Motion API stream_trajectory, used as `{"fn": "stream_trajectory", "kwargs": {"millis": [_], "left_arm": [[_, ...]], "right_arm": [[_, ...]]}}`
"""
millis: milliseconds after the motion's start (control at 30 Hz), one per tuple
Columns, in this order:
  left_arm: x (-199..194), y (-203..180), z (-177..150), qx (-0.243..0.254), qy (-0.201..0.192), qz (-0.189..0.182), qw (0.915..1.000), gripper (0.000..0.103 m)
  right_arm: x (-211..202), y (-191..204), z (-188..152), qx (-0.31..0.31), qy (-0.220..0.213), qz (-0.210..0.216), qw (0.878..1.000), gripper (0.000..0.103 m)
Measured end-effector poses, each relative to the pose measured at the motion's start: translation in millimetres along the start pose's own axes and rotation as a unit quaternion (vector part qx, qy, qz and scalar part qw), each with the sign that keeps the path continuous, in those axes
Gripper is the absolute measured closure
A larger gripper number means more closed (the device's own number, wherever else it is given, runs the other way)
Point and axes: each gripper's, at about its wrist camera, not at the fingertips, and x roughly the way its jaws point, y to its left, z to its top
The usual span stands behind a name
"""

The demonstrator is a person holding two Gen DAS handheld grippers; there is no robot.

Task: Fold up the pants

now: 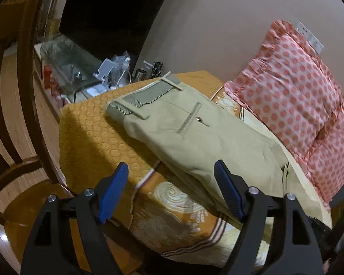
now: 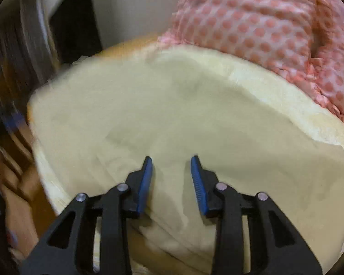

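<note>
Your right gripper (image 2: 171, 163), jaws apart and empty, hovers nearest, right over the pants (image 2: 195, 114). Your left gripper (image 1: 170, 171), jaws wide and empty, sees the pants' long axis running 11 to 5 on the bedspread (image 1: 98, 137), waistband at 11.

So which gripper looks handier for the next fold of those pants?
Probably the right gripper: its open jaws sit right over the pants, cloth between them. The left gripper is open too, but farther back, near their edge.
</note>
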Motion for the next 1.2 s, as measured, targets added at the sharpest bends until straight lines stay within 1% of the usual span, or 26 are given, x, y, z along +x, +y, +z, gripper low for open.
{"fn": "stream_trajectory", "kwargs": {"millis": [33,67,133,167,200,267,333,400,467,500,600,633,667,700,733,767,800,867,900,967,1000,1067,1100,1133,1167,1200], "left_arm": [[1.8,2.6,0.7,-0.006,0.003,-0.004,1.0,0.025],[4.8,4.3,1.9,-0.014,0.006,-0.01,0.9998,0.025],[11.7,7.1,4.9,-0.027,0.015,-0.024,0.9992,0.025],[12.9,5.8,6.7,-0.025,0.012,-0.024,0.9993,0.025],[17.1,3.3,8.8,-0.022,0.02,-0.028,0.9992,0.025],[20.5,-0.8,10.1,-0.025,0.021,-0.028,0.999,0.025],[25.5,-4.5,11.7,-0.036,0.031,-0.044,0.9979,0.024],[30.3,-6.2,11.8,-0.052,0.043,-0.068,0.9954,0.024],[35.9,-8.0,11.1,-0.088,0.059,-0.105,0.9889,0.024],[38.5,-8.1,10.8,-0.105,0.062,-0.117,0.9855,0.024],[40.8,3.5,11.0,-0.166,0.056,-0.139,0.9746,0.026],[41.4,11.4,10.8,-0.195,0.053,-0.149,0.968,0.028],[41.7,18.9,11.0,-0.219,0.051,-0.152,0.9624,0.032],[41.3,24.4,11.9,-0.234,0.047,-0.148,0.9598,0.038],[41.7,27.7,13.8,-0.241,0.043,-0.139,0.9597,0.042],[42.5,30.1,15.8,-0.246,0.04,-0.131,0.9596,0.054],[43.9,32.6,17.8,-0.25,0.038,-0.127,0.9593,0.068],[51.1,33.9,22.9,-0.25,0.043,-0.111,0.9607,0.084],[52.4,31.3,26.7,-0.241,0.045,-0.103,0.9639,0.088],[48.2,7.6,38.9,-0.182,0.035,-0.06,0.9809,0.09],[42.1,-15.6,48.7,-0.135,0.023,-0.037,0.9899,0.091],[29.3,-52.6,61.6,-0.069,-0.002,-0.028,0.9972,0.092],[21.7,-77.3,67.0,-0.033,-0.014,-0.033,0.9988,0.094],[12.9,-109.8,70.3,0.011,-0.027,-0.043,0.9987,0.094],[4.4,-147.2,68.7,0.064,-0.036,-0.056,0.9957,0.096],[-1.1,-173.0,64.2,0.1,-0.041,-0.079,0.991,0.103]], "right_arm": [[-0.2,5.9,-2.3,-0.015,0.004,-0.003,1.0,0.063],[-2.2,5.9,-3.8,-0.013,0.001,-0.003,1.0,0.06],[-0.4,-3.8,-5.1,0.005,0.002,0.015,1.0,0.057],[2.1,-7.8,-2.8,0.014,0.002,0.026,1.0,0.052],[1.9,-12.4,-2.8,0.022,0.001,0.041,0.999,0.051],[-0.6,-5.1,-2.6,0.018,0.001,0.04,0.999,0.049],[-1.7,-0.5,-3.1,0.013,0.001,0.037,0.999,0.047],[-1.9,3.5,-3.7,0.014,0.001,0.039,0.999,0.045],[-2.2,3.3,-3.5,0.018,0.0,0.041,0.999,0.044],[-2.2,2.8,-3.3,0.019,-0.001,0.042,0.999,0.043],[-0.5,2.6,-2.1,0.022,-0.002,0.043,0.999,0.039],[-0.6,1.8,-2.3,0.024,-0.003,0.046,0.999,0.037],[-1.7,1.4,-3.0,0.026,-0.005,0.048,0.999,0.035],[-2.9,0.4,-3.9,0.029,-0.008,0.05,0.998,0.035],[-4.1,0.1,-4.6,0.032,-0.012,0.053,0.998,0.034],[-5.3,0.1,-5.1,0.035,-0.015,0.057,0.998,0.033],[-8.0,-0.5,-7.3,0.037,-0.019,0.063,0.997,0.032],[-14.0,-2.0,-12.0,0.04,-0.026,0.072,0.996,0.03],[-17.5,-3.3,-14.3,0.041,-0.03,0.076,0.996,0.03],[-30.3,-10.4,-22.7,0.049,-0.047,0.086,0.994,0.029],[-35.7,-14.2,-26.1,0.054,-0.054,0.087,0.993,0.029],[-51.9,-30.6,-36.1,0.077,-0.077,0.088,0.99,0.029],[-57.8,-37.7,-39.6,0.087,-0.085,0.086,0.989,0.029],[-68.9,-51.7,-46.8,0.107,-0.101,0.08,0.986,0.029],[-77.5,-63.4,-52.8,0.124,-0.112,0.073,0.983,0.029],[-86.2,-75.9,-59.4,0.144,-0.123,0.065,0.98,0.029]]}}
